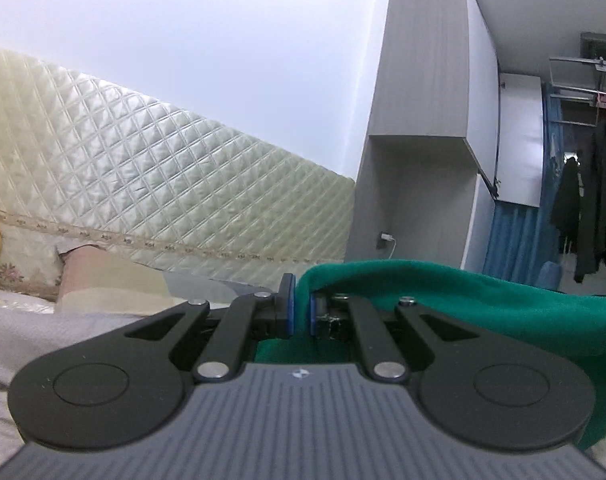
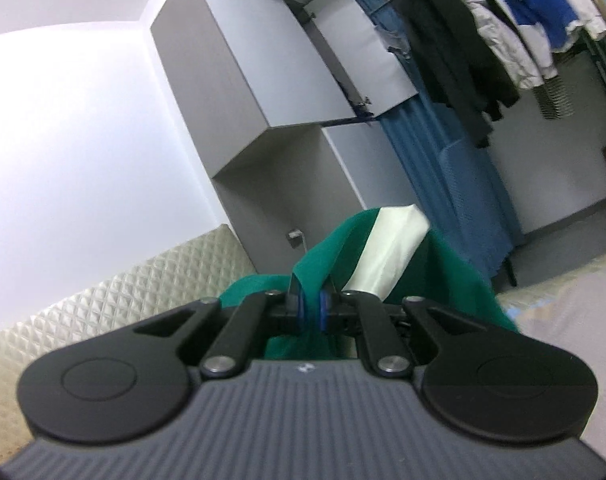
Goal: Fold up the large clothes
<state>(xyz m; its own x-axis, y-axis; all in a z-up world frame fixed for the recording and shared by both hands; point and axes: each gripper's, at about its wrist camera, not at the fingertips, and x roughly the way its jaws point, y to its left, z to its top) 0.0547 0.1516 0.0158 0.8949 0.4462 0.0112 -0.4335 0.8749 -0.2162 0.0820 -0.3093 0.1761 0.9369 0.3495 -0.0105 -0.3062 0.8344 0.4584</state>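
Observation:
A green garment (image 1: 483, 300) hangs lifted off the bed, and both grippers pinch its cloth. In the left wrist view my left gripper (image 1: 301, 312) is shut on a green fold that drapes away to the right over its right finger. In the right wrist view my right gripper (image 2: 311, 306) is shut on the green garment (image 2: 447, 280), whose cream inner lining (image 2: 391, 248) shows above the jaws. Both grippers point level toward the wall and wardrobe. Most of the garment hangs below, out of sight.
A quilted cream headboard (image 1: 151, 168) and pillows (image 1: 103, 276) lie ahead on the left over a grey bedsheet (image 1: 31, 328). A grey wardrobe (image 1: 423, 120) with an open flap door stands ahead. Dark clothes (image 1: 595, 200) hang on a rack (image 2: 503, 32) to the right.

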